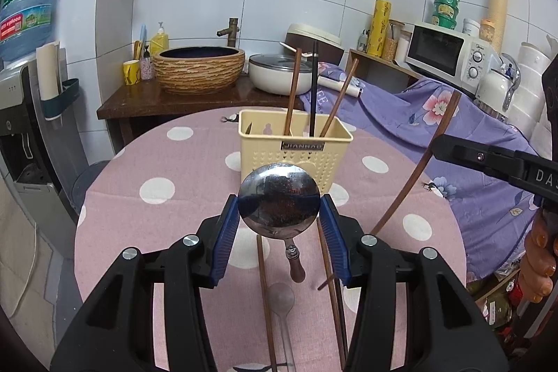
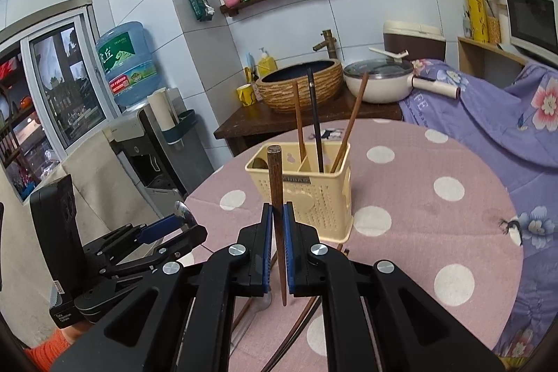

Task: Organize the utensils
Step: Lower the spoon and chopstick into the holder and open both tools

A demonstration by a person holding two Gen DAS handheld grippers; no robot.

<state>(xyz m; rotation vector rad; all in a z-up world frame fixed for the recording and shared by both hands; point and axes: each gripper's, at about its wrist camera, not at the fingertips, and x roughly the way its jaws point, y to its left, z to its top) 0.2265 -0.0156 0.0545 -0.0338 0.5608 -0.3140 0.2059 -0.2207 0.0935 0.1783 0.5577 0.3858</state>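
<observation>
While the cream perforated plastic utensil holder (image 1: 294, 149) stood at twelve o'clock on the pink polka-dot tablecloth (image 1: 139, 215) with three chopsticks upright in its right compartment, the left gripper (image 1: 279, 201) pinched a round steel ladle (image 1: 279, 199) by its bowl. The right gripper (image 2: 278, 225) clamped a brown wooden chopstick (image 2: 275, 197) upright. More brown chopsticks (image 1: 265, 285) and a clear spoon (image 1: 281, 298) lay at six o'clock.

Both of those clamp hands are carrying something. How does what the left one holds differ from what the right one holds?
The left gripper clamps a round shiny metal spoon with a wooden handle by its wide bowl, handle hanging down. The right gripper pinches a thin dark-brown wooden chopstick, standing upright. The spoon forces wide jaws; the chopstick leaves them almost shut. Both are lifted above the pink polka-dot tablecloth.
</observation>
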